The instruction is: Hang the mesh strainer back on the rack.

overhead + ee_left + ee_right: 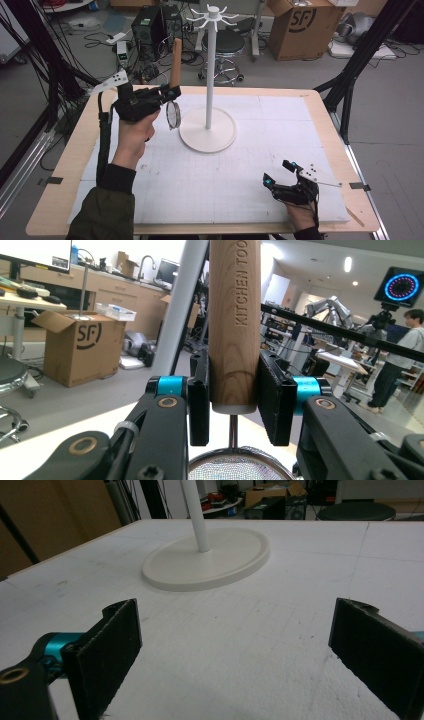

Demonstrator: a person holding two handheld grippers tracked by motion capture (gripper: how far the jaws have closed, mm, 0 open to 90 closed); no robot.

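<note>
Our left gripper [171, 93] pinches the wooden handle [235, 325] of a small mesh strainer [173, 114] just above its lower end, holding it upright over the table's far left part, beside the white hook stand [209, 75]. We judge hanging comes next — so we lift straight and keep the mesh clear of the pole. Our right gripper [279, 173] rests near the right front corner, jaws spread, empty.

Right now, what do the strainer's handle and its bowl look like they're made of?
Handle: looks like unfinished light wood, with visible grain and "KITCHEN TOO" engraved lettering. Bowl: apparently fine metal mesh with a shiny metal rim, joined by a thin metal stem.
</note>
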